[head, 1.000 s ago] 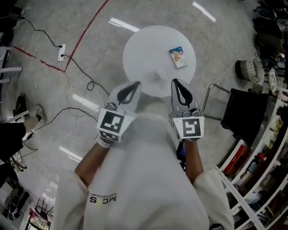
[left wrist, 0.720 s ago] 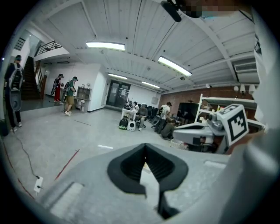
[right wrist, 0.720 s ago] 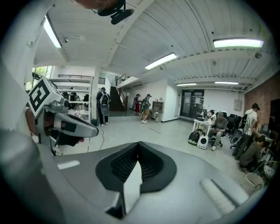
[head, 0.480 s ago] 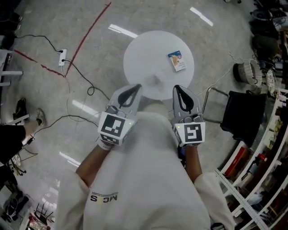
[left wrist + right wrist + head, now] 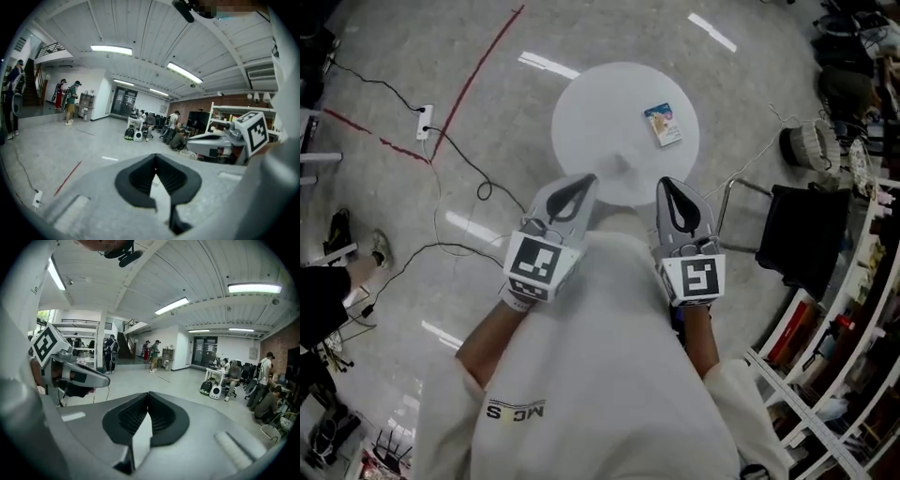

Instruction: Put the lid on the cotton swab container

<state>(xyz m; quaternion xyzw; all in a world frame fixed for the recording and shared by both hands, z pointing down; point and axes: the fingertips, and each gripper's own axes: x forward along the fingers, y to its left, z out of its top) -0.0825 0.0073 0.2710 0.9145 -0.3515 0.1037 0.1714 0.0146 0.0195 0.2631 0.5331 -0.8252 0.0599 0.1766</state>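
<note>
In the head view a round white table stands on the floor ahead of me. On it lies a small blue-and-white packet. Nearer its front edge sits a pale translucent thing, too faint to identify. My left gripper and right gripper are held side by side in front of my chest, short of the table. Both point towards it. Each is shut, with nothing between its jaws. The left gripper view shows its tips meeting in mid-air, and the right gripper view shows the same.
Black cables and a power strip lie on the floor at left, beside a red line. A black chair, a basket and shelving stand at right. Several people are far off in the hall.
Both grippers stay shut and hardly move. The table has drifted slightly left and up in the head view as my head shifted.
</note>
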